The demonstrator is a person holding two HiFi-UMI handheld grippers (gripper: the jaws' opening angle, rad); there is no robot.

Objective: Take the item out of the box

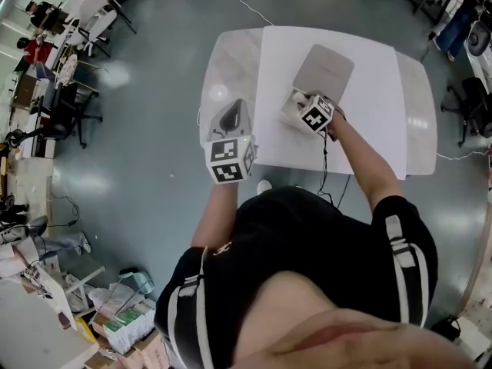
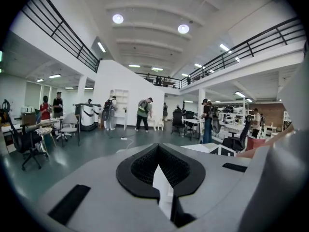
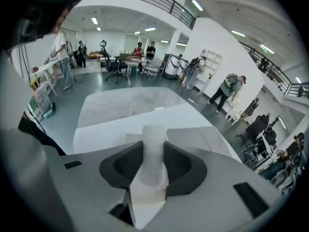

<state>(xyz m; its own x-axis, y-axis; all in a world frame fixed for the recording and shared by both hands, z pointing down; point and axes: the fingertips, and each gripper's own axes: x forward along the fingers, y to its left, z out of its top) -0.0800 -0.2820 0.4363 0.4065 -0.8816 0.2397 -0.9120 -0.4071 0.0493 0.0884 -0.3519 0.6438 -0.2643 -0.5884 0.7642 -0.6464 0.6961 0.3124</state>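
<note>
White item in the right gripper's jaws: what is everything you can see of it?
The white item is a slim stick with a rounded top, matte and slightly frosted, plastic by the look, widening into a flatter pale base nearer the camera. It lies along the right gripper, whose dark pads press both its sides; its rounded end pokes past them. It is held over the open box on the white table. The head view hides it behind the gripper.

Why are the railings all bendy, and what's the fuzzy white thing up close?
Left gripper view: the wide lens bends the railings; ceiling lamps glare white. Right gripper view: the white item sits too close, so it blurs. Head view: lamp glare spots on the floor.
</note>
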